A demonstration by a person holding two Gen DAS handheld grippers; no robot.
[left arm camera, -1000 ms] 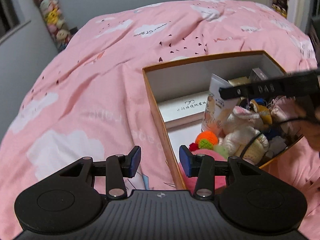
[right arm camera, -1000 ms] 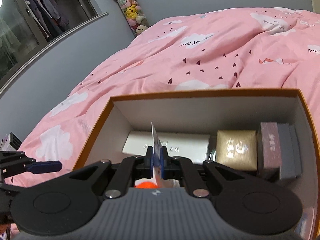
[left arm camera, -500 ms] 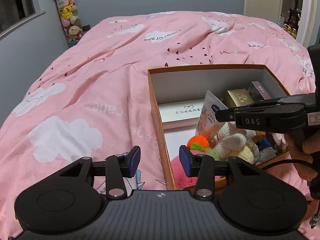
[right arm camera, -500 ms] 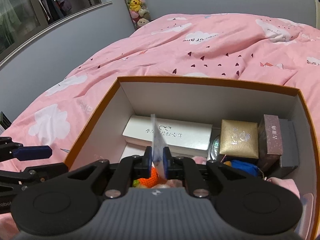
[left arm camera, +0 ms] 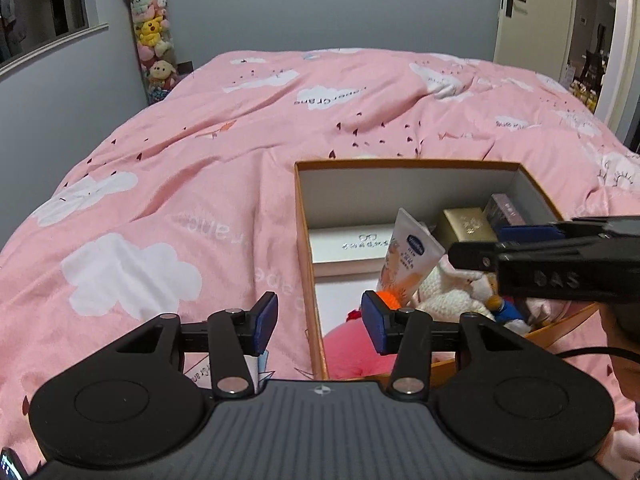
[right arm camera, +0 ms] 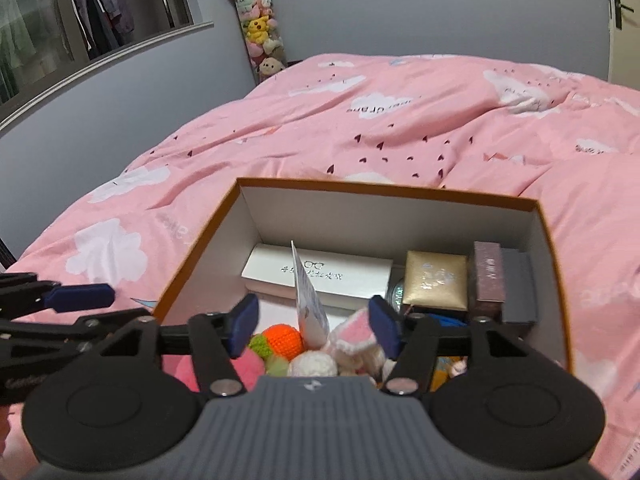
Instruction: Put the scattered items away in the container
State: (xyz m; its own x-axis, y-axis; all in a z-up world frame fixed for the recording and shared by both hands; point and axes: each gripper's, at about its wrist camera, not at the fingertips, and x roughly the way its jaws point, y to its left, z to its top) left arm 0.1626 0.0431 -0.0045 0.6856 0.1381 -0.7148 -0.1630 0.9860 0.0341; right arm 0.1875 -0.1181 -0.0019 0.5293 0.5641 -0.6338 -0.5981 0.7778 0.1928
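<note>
An orange-rimmed cardboard box (right arm camera: 196, 252) sits on the pink quilt, holding several items. A white cream tube (right arm camera: 310, 304) stands upright in it, leaning on crochet toys (right arm camera: 284, 340). My right gripper (right arm camera: 313, 322) hovers over the box's near end. Its jaws are opening, with the tube between the blue pads and touching neither. In the left wrist view the tube (left arm camera: 408, 264) leans free, and the right gripper (left arm camera: 488, 246) reaches in from the right. My left gripper (left arm camera: 320, 322) hangs above the box's left wall (left arm camera: 304, 240), jaws opening, with nothing between them.
Inside the box lie a white glasses case (right arm camera: 320, 276), a gold box (right arm camera: 436, 284), a mauve box (right arm camera: 488, 280) and a pink plush (right arm camera: 248, 364). Pink quilt (left arm camera: 200, 200) spreads all round. A stack of plush toys (left arm camera: 154, 52) stands in the far corner. A hand (left arm camera: 624, 340) holds the right gripper.
The right gripper's jaws went from shut on the tube to wide apart, and it drew back and up. The tube stays standing in the box. The left gripper pulled back a little.
</note>
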